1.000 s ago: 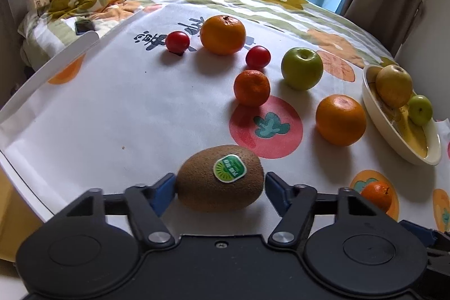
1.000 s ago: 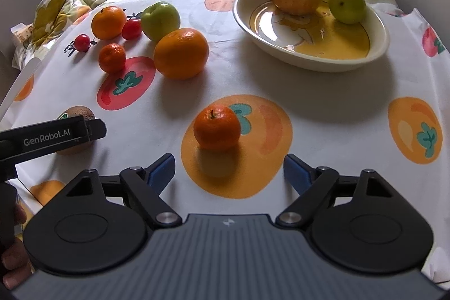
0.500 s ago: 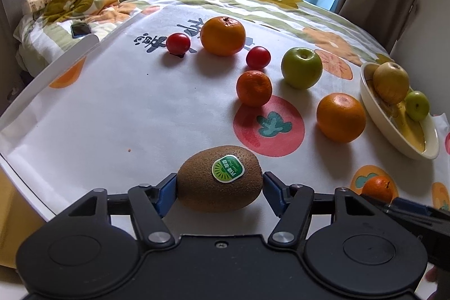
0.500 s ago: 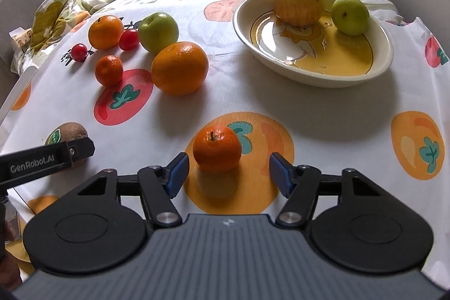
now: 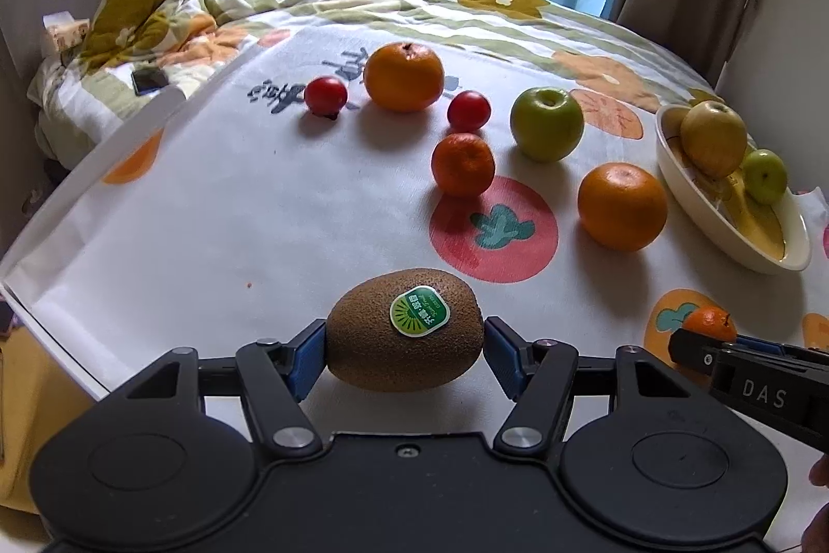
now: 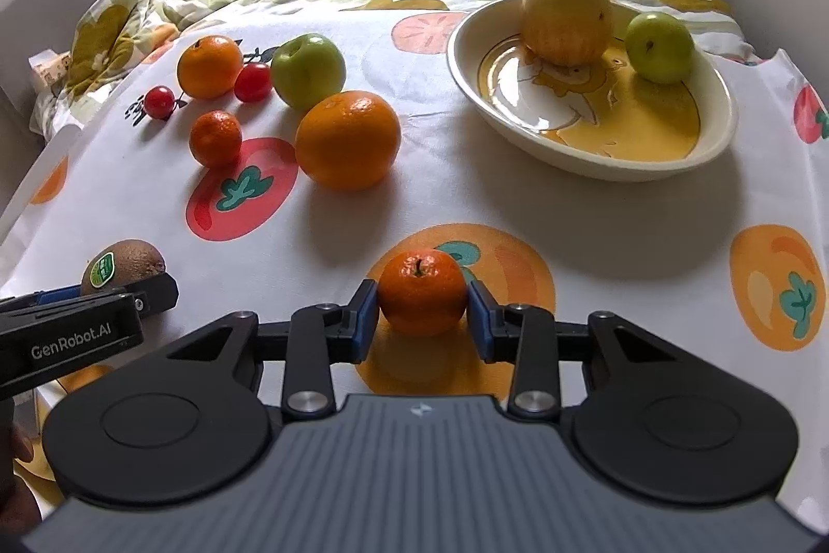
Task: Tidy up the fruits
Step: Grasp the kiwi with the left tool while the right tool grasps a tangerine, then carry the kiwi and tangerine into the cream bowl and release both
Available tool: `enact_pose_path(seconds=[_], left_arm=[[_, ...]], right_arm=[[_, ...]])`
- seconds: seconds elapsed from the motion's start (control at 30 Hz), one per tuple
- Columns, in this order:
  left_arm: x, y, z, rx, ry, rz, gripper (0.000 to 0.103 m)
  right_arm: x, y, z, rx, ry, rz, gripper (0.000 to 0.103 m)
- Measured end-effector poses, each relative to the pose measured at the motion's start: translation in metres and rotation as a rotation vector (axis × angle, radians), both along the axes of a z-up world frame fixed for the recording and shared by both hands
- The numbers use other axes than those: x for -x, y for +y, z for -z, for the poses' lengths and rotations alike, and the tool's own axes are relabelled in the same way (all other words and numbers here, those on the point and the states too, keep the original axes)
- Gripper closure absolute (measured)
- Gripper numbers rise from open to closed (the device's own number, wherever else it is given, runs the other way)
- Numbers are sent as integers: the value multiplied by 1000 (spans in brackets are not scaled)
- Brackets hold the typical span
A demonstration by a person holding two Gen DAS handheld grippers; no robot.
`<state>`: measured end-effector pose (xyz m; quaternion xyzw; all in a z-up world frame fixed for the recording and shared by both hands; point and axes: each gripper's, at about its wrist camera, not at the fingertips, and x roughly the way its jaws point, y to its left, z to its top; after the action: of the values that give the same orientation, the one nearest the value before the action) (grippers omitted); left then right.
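Note:
My left gripper (image 5: 405,353) is shut on a brown kiwi (image 5: 405,329) with a green sticker, just above the cloth. My right gripper (image 6: 422,321) is shut on a small mandarin (image 6: 422,291) over an orange print. A cream bowl (image 6: 720,138) at the right holds a yellow pear (image 6: 566,18) and a small green fruit (image 6: 659,46). Loose on the cloth lie a large orange (image 6: 348,140), a green apple (image 6: 308,71), a second orange (image 6: 209,66), a small mandarin (image 6: 215,138) and two cherry tomatoes (image 6: 253,81) (image 6: 159,102).
The white fruit-print cloth (image 5: 259,200) covers a bed; its left edge (image 5: 77,169) drops off. A rumpled floral quilt (image 5: 155,14) lies at the back left. Curtains and a window stand behind. A wall is close at the right.
Both grippers closed: the left jaws shut onto the kiwi, and the right gripper moved forward and shut on the small mandarin.

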<state>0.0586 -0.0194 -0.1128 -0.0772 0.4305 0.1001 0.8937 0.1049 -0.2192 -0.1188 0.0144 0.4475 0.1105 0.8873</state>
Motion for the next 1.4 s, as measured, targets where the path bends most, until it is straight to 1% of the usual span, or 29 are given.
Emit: enact_pose_path(seconds=[0.07, 0.2, 0.47, 0.73, 0.93, 1.07, 1.17, 1.4], left_arm=[[1, -3, -5, -21, -12, 11, 35], [3, -10, -18, -40, -44, 32, 35], [3, -32, -52, -54, -112, 102, 35], [-10, -72, -89, -44, -180, 195, 35], [-31, -107, -106, -27, -205, 257, 35], [-50, -131, -110, -23, -206, 295, 35], [-65, -149, -107, -21, -197, 320, 35], [-104, -185, -86, -15, -151, 347, 35]], right_arm=[[2, -4, -4, 0, -6, 6, 51], [4, -11, -13, 0, -17, 14, 52], [11, -30, -38, -7, -49, 39, 52], [10, -66, -73, -12, -96, 80, 52], [0, -105, -94, -16, -118, 128, 52], [-12, -130, -100, -17, -127, 154, 52], [-23, -146, -101, -18, -128, 169, 52], [-54, -182, -93, -20, -119, 173, 52]])
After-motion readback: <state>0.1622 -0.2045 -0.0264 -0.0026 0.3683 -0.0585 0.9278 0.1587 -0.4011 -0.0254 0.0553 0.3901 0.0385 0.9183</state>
